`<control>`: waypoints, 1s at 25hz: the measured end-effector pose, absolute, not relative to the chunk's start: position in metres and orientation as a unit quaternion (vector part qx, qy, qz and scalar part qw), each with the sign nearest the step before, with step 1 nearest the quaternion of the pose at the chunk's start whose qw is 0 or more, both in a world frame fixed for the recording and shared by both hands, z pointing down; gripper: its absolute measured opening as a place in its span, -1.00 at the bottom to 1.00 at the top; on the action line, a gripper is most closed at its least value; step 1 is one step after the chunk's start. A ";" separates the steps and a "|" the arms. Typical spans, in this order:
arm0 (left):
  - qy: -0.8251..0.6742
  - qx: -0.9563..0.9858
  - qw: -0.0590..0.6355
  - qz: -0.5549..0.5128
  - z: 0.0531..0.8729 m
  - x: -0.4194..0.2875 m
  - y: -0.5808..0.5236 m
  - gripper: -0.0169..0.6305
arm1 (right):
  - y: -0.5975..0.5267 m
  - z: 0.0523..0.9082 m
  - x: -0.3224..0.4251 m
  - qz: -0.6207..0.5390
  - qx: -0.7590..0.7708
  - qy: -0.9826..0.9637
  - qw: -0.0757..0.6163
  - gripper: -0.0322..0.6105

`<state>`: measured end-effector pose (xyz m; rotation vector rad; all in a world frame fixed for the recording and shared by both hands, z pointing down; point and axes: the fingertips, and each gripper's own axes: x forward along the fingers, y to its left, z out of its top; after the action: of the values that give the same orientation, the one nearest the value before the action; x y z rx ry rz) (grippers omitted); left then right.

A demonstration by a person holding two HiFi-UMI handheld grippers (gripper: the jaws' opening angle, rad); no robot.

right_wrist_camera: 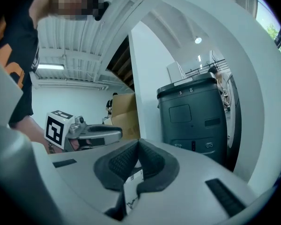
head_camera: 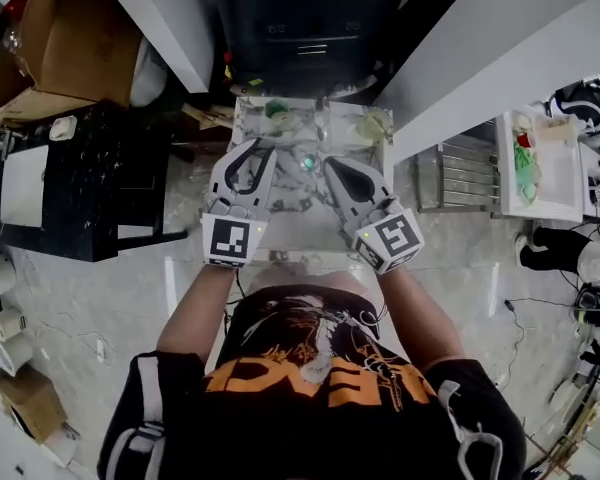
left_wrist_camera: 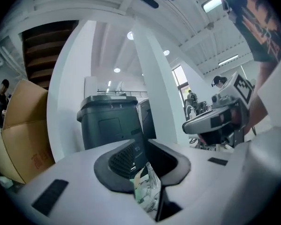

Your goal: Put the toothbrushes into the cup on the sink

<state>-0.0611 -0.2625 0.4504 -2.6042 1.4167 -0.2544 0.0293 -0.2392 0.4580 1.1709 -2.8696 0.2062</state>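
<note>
Floor [head_camera: 130,298] of pale glossy stone fills most of the head view, with white pillars [head_camera: 170,18] slanting in at 11 and 1 o'clock. A dark grey bin [head_camera: 310,18] stands at 12 o'clock, past the far edge of the counter [head_camera: 300,208]. A cardboard box [head_camera: 70,38] sits at 10 o'clock and a black stand [head_camera: 80,178] at 9. The marbled counter lies in the middle, right in front of the person [head_camera: 315,388], who holds both claws over it, side by side.

The left claw [head_camera: 263,150] points to 12 o'clock. Its jaws stand a little apart and the pads press on nothing. Through the gap only pale green and clear scraps show, too small to name. The right claw [head_camera: 332,164] points to about 11 o'clock with its jaws closed together and nothing between them.

At the counter's far edge a green thing [head_camera: 277,110] lies just beyond the left claw's tip, at 12 o'clock from it. It may be a toothbrush, though it is too small to be sure. A pale, clear cup [head_camera: 373,124] — as far as it can be made out — stands at the far right corner, at 1 o'clock from the right claw. A small teal spot [head_camera: 307,161] shows between the two claw tips.
</note>
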 end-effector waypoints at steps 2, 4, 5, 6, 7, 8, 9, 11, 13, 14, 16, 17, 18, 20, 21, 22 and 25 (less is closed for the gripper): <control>0.469 -0.878 0.082 -0.056 0.429 -0.064 -0.238 -0.70 | -0.223 0.446 0.034 0.061 0.380 -0.923 0.014 -0.86; 0.457 -0.886 0.075 -0.035 0.412 -0.069 -0.215 -0.74 | -0.206 0.433 0.036 0.054 0.383 -0.922 0.008 -0.86; 0.444 -0.892 0.079 -0.040 0.405 -0.069 -0.203 -0.77 | -0.197 0.426 0.037 0.048 0.385 -0.922 0.006 -0.86; 0.429 -0.897 0.089 -0.053 0.400 -0.067 -0.189 -0.81 | -0.188 0.418 0.037 0.040 0.387 -0.921 0.005 -0.86; 0.417 -0.902 0.097 -0.064 0.396 -0.065 -0.176 -0.82 | -0.179 0.410 0.039 0.030 0.391 -0.920 0.006 -0.86; 0.409 -0.905 0.100 -0.068 0.390 -0.062 -0.164 -0.82 | -0.170 0.402 0.040 0.020 0.396 -0.918 0.006 -0.86; 0.404 -0.907 0.101 -0.065 0.385 -0.061 -0.154 -0.83 | -0.162 0.395 0.041 0.013 0.402 -0.915 0.004 -0.86; 0.400 -0.910 0.099 -0.054 0.376 -0.063 -0.136 -0.84 | -0.148 0.385 0.038 0.006 0.411 -0.912 -0.002 -0.86; 0.395 -0.912 0.095 -0.050 0.373 -0.067 -0.122 -0.85 | -0.132 0.378 0.033 0.004 0.416 -0.909 -0.004 -0.86; 0.392 -0.914 0.092 -0.049 0.372 -0.069 -0.115 -0.85 | -0.124 0.376 0.030 0.003 0.418 -0.909 -0.004 -0.86; 0.387 -0.917 0.086 -0.045 0.370 -0.072 -0.104 -0.85 | -0.109 0.372 0.027 0.001 0.421 -0.907 -0.001 -0.86; 0.385 -0.918 0.084 -0.042 0.368 -0.073 -0.100 -0.85 | -0.103 0.370 0.026 0.000 0.423 -0.906 0.000 -0.86; 0.382 -0.920 0.082 -0.041 0.367 -0.074 -0.095 -0.85 | -0.096 0.368 0.024 -0.001 0.424 -0.906 0.000 -0.86; 0.377 -0.922 0.080 -0.039 0.365 -0.073 -0.086 -0.86 | -0.084 0.364 0.022 -0.005 0.424 -0.905 0.003 -0.86; 0.374 -0.923 0.079 -0.038 0.365 -0.072 -0.081 -0.86 | -0.077 0.363 0.021 -0.007 0.424 -0.906 0.004 -0.86; 0.371 -0.925 0.078 -0.039 0.365 -0.070 -0.076 -0.86 | -0.071 0.362 0.021 -0.010 0.424 -0.906 0.005 -0.86; 0.366 -0.926 0.079 -0.041 0.362 -0.062 -0.066 -0.86 | -0.059 0.358 0.020 -0.015 0.421 -0.907 0.003 -0.86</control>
<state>-0.0624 -0.0661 0.3623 -2.7723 1.0940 -0.1219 0.0205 -0.0587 0.3579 1.3217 -2.8441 -0.0455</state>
